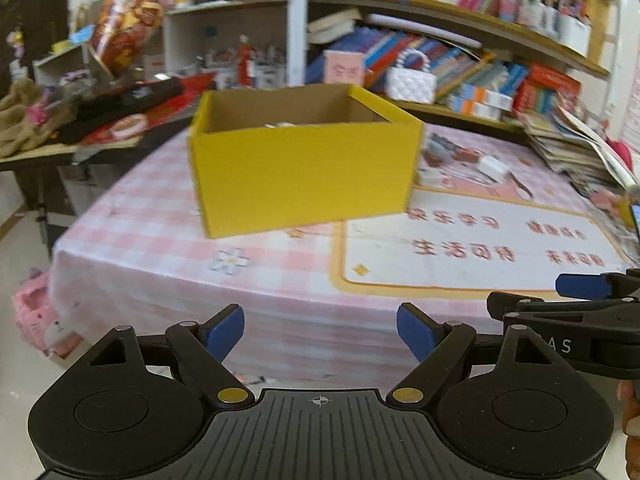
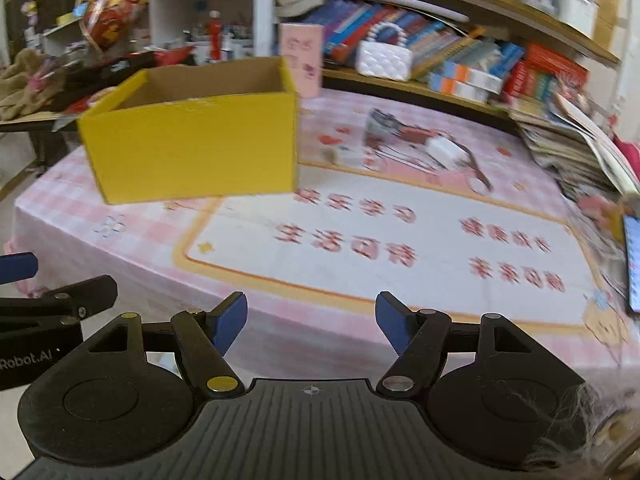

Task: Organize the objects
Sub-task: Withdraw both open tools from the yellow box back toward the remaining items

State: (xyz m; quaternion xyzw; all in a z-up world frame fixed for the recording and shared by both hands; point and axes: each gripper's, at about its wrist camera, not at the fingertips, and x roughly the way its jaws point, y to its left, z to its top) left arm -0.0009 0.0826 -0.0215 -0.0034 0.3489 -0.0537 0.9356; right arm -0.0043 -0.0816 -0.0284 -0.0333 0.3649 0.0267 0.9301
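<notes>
An open yellow cardboard box (image 1: 304,168) stands on the pink checked tablecloth (image 1: 160,248); something pale lies inside it, mostly hidden. It also shows in the right wrist view (image 2: 192,152). Small loose objects, among them a white block (image 2: 444,150) and dark red pieces (image 1: 466,156), lie on the table behind and right of the box. My left gripper (image 1: 320,334) is open and empty, off the table's near edge. My right gripper (image 2: 311,324) is open and empty beside it, and its side shows in the left wrist view (image 1: 580,286).
A white printed mat (image 2: 400,252) covers the table's middle. Shelves of books (image 1: 460,60) and a white quilted bag (image 1: 410,84) stand behind. Stacked magazines (image 2: 568,148) lie at the right, a phone (image 2: 632,264) at the right edge, a cluttered side table (image 1: 100,116) at the left.
</notes>
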